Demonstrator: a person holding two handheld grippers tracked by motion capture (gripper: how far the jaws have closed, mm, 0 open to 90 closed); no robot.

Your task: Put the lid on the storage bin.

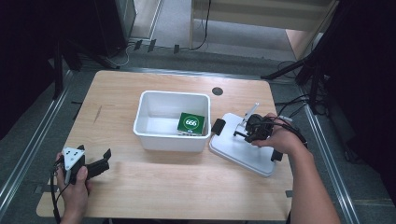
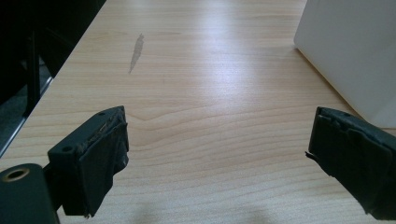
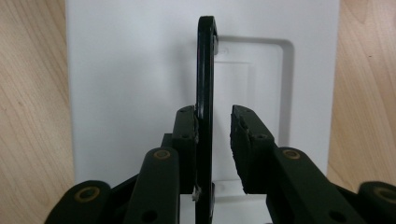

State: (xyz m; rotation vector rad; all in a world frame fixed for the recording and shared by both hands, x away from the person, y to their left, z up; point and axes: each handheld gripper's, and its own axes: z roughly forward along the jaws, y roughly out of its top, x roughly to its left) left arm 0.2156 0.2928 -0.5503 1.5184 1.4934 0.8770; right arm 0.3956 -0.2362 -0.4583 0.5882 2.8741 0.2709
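So the setup is a light wooden table (image 1: 140,186) with a white bin (image 1: 172,122) sitting about in the middle of it. Inside the bin, over toward its right wall, there's a green box (image 1: 191,123) with "666" in a white circle on top.

Just right of the bin, almost touching it, lies the white lid (image 1: 243,149), flat on the table and turned a bit askew. It has a black handle (image 3: 205,84) standing up on edge from its top side. The right gripper (image 1: 240,130) is over the lid, right of the bin, and in the right gripper view the handle runs straight up between its two black jaws. The left-hand jaw in that view is up against the handle, while the other one has a sliver of daylight between it and the handle, so I wouldn't call it a clamped grip yet. There's also a black tab on the lid's edge nearest the bin.

The left gripper (image 1: 103,161) is well off to the left of the bin and nearer the front edge of the table, held low in the person's hand. Its jaws are spread wide with bare wood between them, and in the left gripper view the bin's white wall peeks in at the upper right.
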